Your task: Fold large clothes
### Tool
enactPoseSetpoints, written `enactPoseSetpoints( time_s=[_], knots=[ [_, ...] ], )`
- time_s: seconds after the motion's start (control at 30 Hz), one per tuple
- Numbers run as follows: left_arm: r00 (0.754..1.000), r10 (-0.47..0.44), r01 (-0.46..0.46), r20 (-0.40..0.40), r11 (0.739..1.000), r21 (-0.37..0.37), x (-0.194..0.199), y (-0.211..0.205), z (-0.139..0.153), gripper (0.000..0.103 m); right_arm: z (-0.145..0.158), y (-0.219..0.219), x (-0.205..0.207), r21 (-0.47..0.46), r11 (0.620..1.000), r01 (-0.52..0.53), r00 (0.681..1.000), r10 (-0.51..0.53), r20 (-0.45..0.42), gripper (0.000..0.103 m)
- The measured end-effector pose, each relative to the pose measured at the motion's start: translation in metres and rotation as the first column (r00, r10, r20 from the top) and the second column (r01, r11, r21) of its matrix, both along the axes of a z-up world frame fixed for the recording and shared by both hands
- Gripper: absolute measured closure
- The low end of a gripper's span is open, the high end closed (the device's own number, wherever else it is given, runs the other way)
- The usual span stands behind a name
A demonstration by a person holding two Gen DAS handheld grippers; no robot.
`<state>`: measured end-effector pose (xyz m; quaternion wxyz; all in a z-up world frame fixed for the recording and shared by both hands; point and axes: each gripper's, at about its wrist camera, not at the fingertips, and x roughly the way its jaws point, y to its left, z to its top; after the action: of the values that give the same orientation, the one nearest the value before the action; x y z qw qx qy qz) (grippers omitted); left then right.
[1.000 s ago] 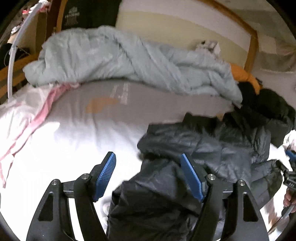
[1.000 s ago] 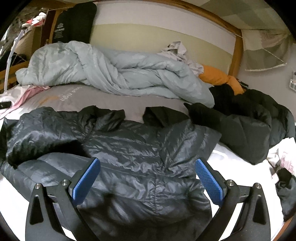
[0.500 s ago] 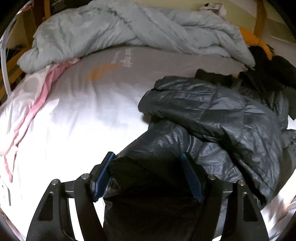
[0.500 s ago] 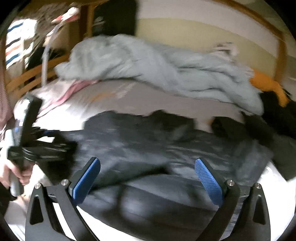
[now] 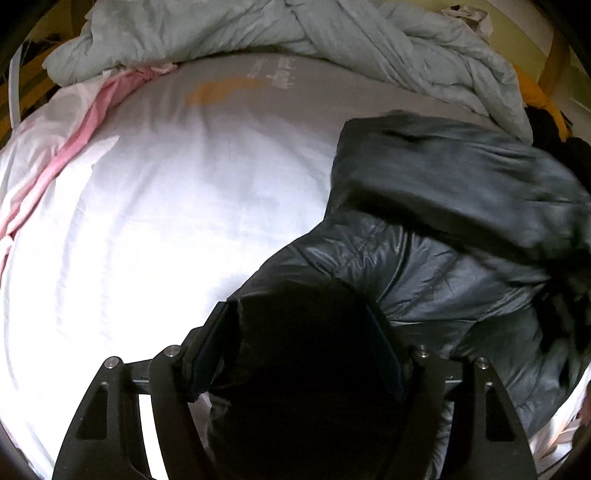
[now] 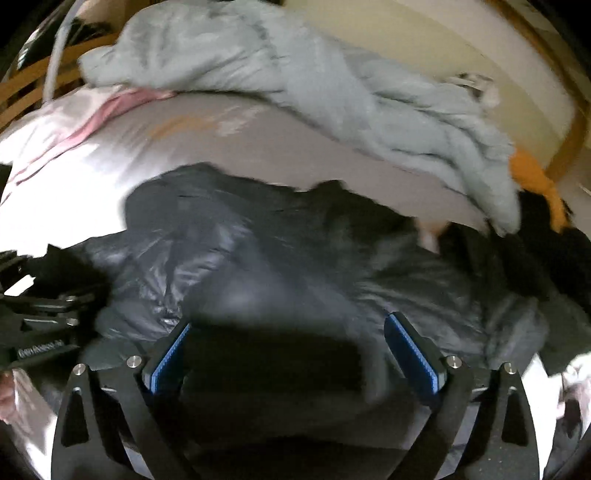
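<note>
Dark puffer jacket (image 5: 424, 280) lies on the white sheet (image 5: 155, 229), filling the right and bottom of the left wrist view; a sleeve or flap is folded over across its top at upper right.

Left gripper (image 5: 299, 343) at bottom centre: jaws wide, a dark bulge of jacket fabric fills the gap btwn them. Too dark to tell if the pads actually press on it. In the right wrist view that gripper (image 6: 88, 291) shows at the left edge w/ a white label on its body, lettering too blurred to read.

Right gripper (image 6: 288, 350), bottom centre of its own view: blue pads stand wide apart over the jacket (image 6: 295, 258), fabric below and btwn them; whether they pinch it can't be told, pic is blurred.

Grey pillow (image 5: 295, 107) at top centre has an orange mark and pale writing, unreadable. Light blue duvet (image 5: 295, 29) bunched along the top. Pink-and-white cloth (image 5: 66, 144) at upper left.
</note>
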<state>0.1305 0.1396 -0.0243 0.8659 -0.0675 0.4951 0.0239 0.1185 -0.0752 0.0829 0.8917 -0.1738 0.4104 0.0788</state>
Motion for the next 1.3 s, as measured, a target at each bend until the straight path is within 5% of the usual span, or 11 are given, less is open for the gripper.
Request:
enactPoseSetpoints(
  time_s=[0.23, 0.57, 0.73, 0.8, 0.9, 1.1, 1.3],
  knots=[
    [1.0, -0.02, 0.02, 0.009, 1.0, -0.008, -0.004, -0.002, 0.0, 0.031, 0.011, -0.094, -0.01, 0.06, 0.987, 0.151, 0.988, -0.153, 0.018, 0.004],
    [1.0, -0.014, 0.014, 0.009, 1.0, 0.0, -0.006, -0.002, -0.002, 0.031, 0.006, -0.159, -0.037, 0.152, 0.955, 0.255, 0.965, -0.262, 0.029, 0.004],
    [1.0, 0.001, -0.001, 0.004, 1.0, -0.003, -0.006, 0.001, 0.001, 0.034, 0.012, -0.212, -0.044, 0.116, 0.903, 0.415, 0.902, -0.425, 0.082, 0.004],
    [1.0, -0.016, 0.017, 0.021, 0.999, -0.037, -0.01, 0.002, 0.009, 0.039, 0.01, -0.243, -0.045, 0.149, 0.883, 0.445, 0.891, -0.454, 0.03, 0.004],
    [0.989, -0.071, 0.076, 0.131, 0.996, -0.035, -0.023, 0.0, 0.039, 0.04, 0.009, -0.269, -0.048, 0.25, 0.874, 0.416, 0.908, -0.414, -0.063, 0.006],
    [0.934, -0.131, 0.161, 0.333, 0.985, -0.063, -0.038, -0.005, 0.088, 0.039, 0.033, -0.281, -0.048, 0.421, 0.846, 0.327, 0.939, -0.34, -0.045, 0.006],
    [0.942, -0.16, 0.179, 0.295, 0.983, -0.04, -0.018, -0.023, 0.079, 0.039, 0.027, -0.246, -0.005, 0.381, 0.886, 0.264, 0.964, -0.242, -0.107, 0.006]
  ],
)
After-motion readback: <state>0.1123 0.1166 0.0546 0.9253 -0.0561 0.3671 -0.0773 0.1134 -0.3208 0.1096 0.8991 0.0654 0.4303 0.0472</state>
